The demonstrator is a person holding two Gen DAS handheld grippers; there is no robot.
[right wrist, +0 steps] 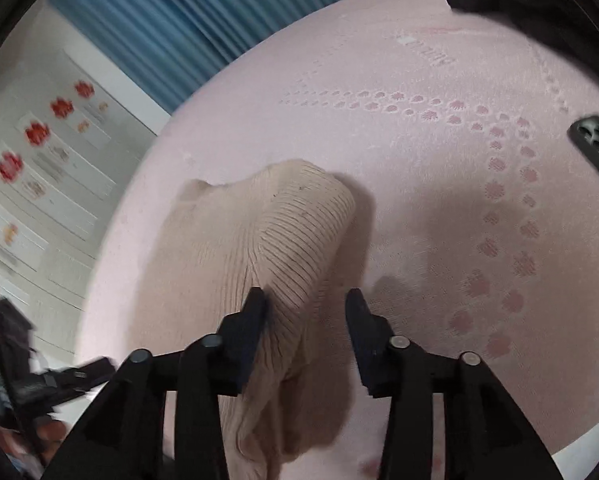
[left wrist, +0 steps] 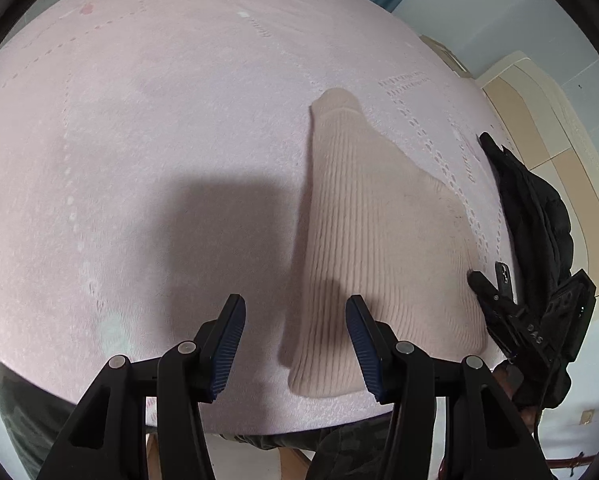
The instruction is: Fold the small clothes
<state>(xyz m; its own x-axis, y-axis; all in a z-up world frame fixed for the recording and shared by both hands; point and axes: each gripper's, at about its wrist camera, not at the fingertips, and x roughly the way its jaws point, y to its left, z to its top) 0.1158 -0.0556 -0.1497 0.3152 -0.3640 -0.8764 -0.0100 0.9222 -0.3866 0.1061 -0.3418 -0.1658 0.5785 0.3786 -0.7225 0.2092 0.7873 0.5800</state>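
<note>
A beige ribbed knit garment point(left wrist: 363, 216) lies on the pink patterned cloth point(left wrist: 159, 120) that covers the table. In the left wrist view my left gripper point(left wrist: 295, 340) is open and empty above the garment's near hem. My right gripper shows there at the right edge point(left wrist: 499, 300). In the right wrist view my right gripper point(right wrist: 305, 312) is open, with a raised fold of the garment point(right wrist: 283, 236) between its fingers and its left fingertip point(right wrist: 255, 308) against the fabric.
A black jacket point(left wrist: 535, 208) lies on the cloth's right side, with a dark phone point(right wrist: 597, 140) near it. The table's near edge point(left wrist: 259, 428) is close below my left gripper. A blue curtain point(right wrist: 187, 20) and a wall with posters stand beyond.
</note>
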